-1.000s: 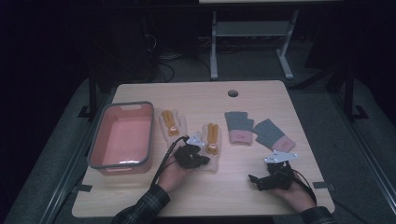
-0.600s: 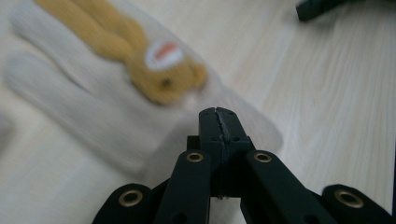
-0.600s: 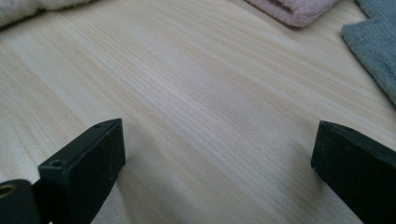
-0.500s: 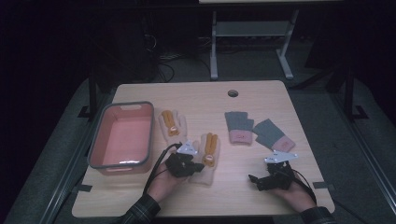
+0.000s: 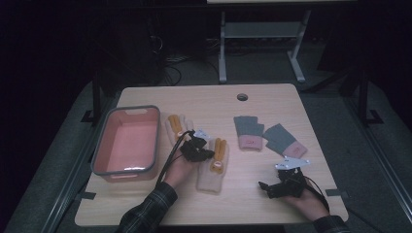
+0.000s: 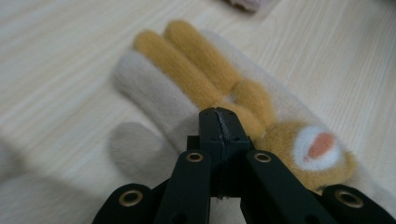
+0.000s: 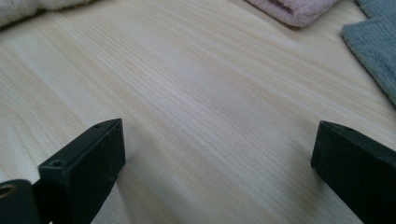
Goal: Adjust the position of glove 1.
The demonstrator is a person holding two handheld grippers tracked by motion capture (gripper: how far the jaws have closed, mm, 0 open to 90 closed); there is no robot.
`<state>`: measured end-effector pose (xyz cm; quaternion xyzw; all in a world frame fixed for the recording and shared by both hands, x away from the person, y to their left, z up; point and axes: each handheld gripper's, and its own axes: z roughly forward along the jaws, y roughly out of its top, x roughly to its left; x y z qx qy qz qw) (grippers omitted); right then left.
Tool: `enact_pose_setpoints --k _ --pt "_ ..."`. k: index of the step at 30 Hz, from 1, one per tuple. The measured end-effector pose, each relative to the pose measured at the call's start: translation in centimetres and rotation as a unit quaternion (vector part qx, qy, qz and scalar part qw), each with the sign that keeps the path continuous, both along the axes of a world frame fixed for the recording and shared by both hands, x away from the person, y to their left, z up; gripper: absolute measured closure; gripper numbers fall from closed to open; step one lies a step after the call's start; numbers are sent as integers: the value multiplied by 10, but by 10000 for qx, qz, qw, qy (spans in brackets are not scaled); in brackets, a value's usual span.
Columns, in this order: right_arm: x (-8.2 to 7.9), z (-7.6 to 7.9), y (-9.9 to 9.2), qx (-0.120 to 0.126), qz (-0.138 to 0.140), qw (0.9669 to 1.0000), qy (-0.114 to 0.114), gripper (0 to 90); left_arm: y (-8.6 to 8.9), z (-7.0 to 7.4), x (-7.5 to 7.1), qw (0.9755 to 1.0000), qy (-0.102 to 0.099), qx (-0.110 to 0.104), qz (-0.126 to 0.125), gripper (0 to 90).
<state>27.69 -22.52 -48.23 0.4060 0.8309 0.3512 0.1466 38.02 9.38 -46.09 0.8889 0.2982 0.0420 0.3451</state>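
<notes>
Cream mitten (image 6: 154, 93) w/ orange fingers & a fox-like face patch, lying flat on the wooden table, fingers pointing away from the person, cuff toward the near edge. Its twin (image 5: 176, 125) lies flat just left of it, beside the pink tub.

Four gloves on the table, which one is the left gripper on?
The cream glove with orange fingers nearer the person, under the shut left gripper. Its twin lies by the pink bin; the grey pair sits right.
</notes>
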Motion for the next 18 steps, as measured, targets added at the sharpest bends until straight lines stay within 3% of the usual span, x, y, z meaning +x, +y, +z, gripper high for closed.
enact_pose_setpoints --k 8,18 --pt "0 0 0 1 6 10000 0 23 -18 -1 -8 9995 -18 -26 -300 896" --pt "0 0 0 -4 9 10000 5 23 -45 -2 -21 9975 75 -237 -661 896"
